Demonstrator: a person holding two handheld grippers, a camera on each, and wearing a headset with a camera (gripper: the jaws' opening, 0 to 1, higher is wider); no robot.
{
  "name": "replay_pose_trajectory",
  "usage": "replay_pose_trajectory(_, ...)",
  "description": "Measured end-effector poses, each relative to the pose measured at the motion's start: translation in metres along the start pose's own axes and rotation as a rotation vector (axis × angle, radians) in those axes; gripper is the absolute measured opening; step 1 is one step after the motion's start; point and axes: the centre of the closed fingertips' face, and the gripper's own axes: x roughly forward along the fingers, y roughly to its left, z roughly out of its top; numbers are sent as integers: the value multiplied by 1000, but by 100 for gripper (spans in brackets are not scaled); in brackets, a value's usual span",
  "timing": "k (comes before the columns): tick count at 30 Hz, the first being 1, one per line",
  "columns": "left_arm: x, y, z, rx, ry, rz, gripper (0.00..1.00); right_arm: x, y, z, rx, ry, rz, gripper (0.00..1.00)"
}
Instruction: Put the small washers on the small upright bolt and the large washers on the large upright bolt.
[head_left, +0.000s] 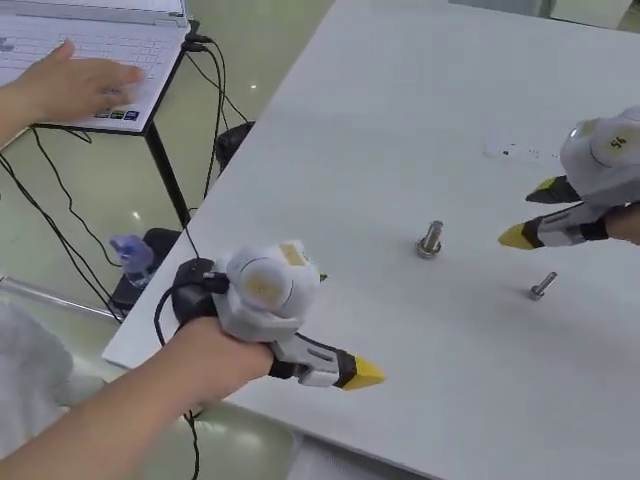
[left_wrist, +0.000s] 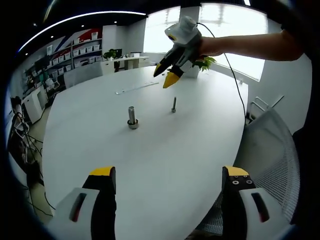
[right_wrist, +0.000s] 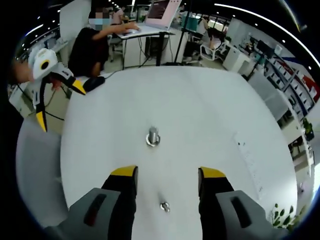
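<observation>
White oval table (head_left: 400, 120) takes most of the scene, with open office behind it: shelving, desks, bright windows. Beside the table's far corner sits a laptop (head_left: 90, 40) on a thin black stand, with someone's hand (head_left: 70, 85) on the keys. We note a mesh chair (left_wrist: 270, 145) at the table's edge in the left gripper view.

Left gripper (left_wrist: 169, 172): held at the near edge of the table, jaws spread wide, nothing between them. Right gripper (head_left: 530, 212): held above the table on the other side of the bolts, jaws parted, nothing gripped.

Large bolt (head_left: 430, 240) stands upright near mid-table. It has a wider ring at its base; we cannot tell whether that is a washer or the bolt's own head. Small bolt (head_left: 542, 287) stands on the table near the large one, apart from it, on the right gripper's side. In the right gripper view it sits on the tabletop between the two jaws, touching neither.

Pale strip (head_left: 520, 152) lies flat on the table beyond the right gripper; its markings are too small to read.
</observation>
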Motion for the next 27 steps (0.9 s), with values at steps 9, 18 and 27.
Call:
replay_pose_trajectory(9,0,2,4,-14,-19,14,88,-34,11,-36,153,-119,-55,58)
replay_pose_trajectory(18,2,2,3,-34,-26,22,88,-50,40,-67,229,-196,-81,67)
replay_pose_trajectory(27,5,-2,8,-37,-40,30,88,-55,70,-94,320,-249,-85,74)
